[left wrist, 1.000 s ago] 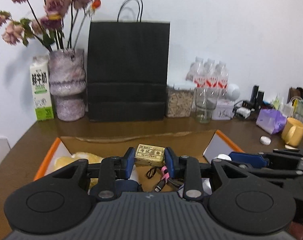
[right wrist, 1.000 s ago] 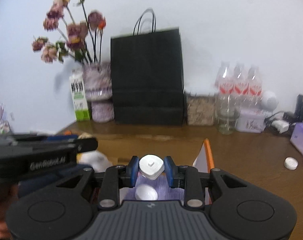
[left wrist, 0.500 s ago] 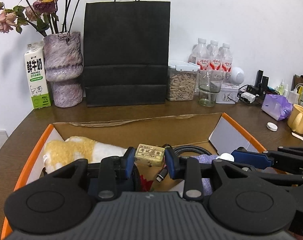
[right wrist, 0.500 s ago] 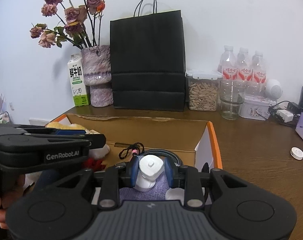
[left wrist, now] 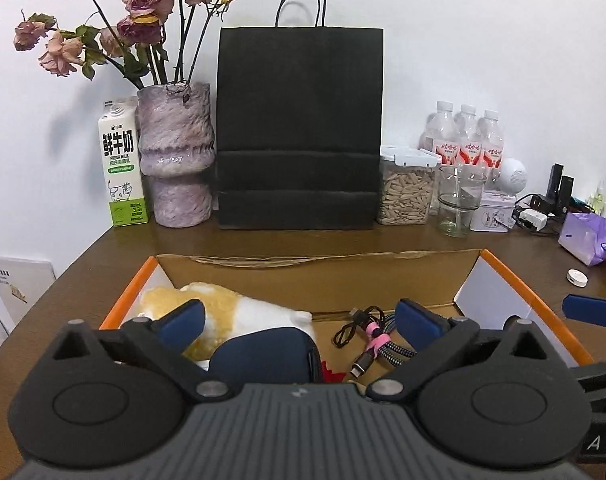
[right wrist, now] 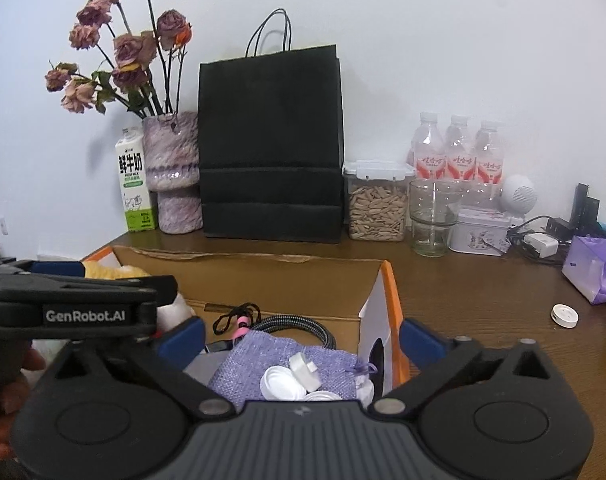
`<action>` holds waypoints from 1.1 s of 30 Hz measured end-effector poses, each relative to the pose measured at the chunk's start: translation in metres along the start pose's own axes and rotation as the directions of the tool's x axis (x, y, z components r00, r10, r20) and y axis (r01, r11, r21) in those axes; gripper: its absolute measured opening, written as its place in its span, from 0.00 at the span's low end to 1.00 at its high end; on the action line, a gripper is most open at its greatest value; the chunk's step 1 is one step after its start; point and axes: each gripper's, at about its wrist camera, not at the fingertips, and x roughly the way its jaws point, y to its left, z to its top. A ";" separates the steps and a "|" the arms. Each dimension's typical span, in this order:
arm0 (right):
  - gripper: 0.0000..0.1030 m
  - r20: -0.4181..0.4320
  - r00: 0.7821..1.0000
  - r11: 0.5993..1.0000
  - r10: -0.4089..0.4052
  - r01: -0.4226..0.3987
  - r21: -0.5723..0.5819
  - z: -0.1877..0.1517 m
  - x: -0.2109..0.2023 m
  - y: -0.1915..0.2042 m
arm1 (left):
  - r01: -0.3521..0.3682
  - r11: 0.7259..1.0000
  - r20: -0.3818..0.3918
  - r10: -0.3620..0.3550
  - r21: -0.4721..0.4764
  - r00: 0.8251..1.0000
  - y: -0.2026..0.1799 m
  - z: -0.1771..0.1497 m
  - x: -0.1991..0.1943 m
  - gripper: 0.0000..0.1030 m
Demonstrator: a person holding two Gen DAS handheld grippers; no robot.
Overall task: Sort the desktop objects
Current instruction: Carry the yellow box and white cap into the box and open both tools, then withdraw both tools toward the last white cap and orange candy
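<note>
Both releases are made at once: the jaws of the left gripper (left wrist: 299, 322) are opening and nothing is pressed between them, where half a second ago a small tan labelled block was pinched; that block is no longer seen in the left wrist view, and it is judged to have been dropped into the cardboard box (left wrist: 319, 260) below. The jaws of the right gripper (right wrist: 301, 334) are opening too, and the white plug-shaped piece (right wrist: 303, 368) that was clamped a moment ago is now seen lying tilted on the purple pouch (right wrist: 275, 354), touching a white round cap (right wrist: 281, 384), free of the pads. Two objects are thus judged sorted into the box, which already holds a plush toy (left wrist: 223, 308), a dark blue case (left wrist: 263, 354) and a coiled cable (left wrist: 369, 338). Room is tight: the two grippers are held side by side over the box, the orange-edged right wall (right wrist: 391, 300) stands just beside the right gripper, and the back flap is close ahead. Open table (right wrist: 483, 292) is offered to the right, where a small white disc (right wrist: 564, 315) is left lying well apart from the box, near a purple pack (right wrist: 595, 272).
</note>
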 end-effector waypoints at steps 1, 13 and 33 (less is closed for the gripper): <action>1.00 -0.001 1.000 1.000 0.001 -0.001 -0.001 0.000 -0.001 0.000 | -0.004 1.000 0.001 0.004 0.003 1.000 -0.001 0.000 0.000 1.00; 1.00 0.019 1.000 1.000 -0.002 0.002 -0.012 0.001 -0.008 0.002 | -0.009 1.000 0.031 0.009 -0.003 0.999 -0.002 0.000 -0.008 1.00; 1.00 0.098 0.995 0.999 0.025 -0.022 -0.040 -0.001 -0.080 0.013 | -0.008 1.000 0.142 0.006 0.010 0.990 0.006 -0.004 -0.089 1.00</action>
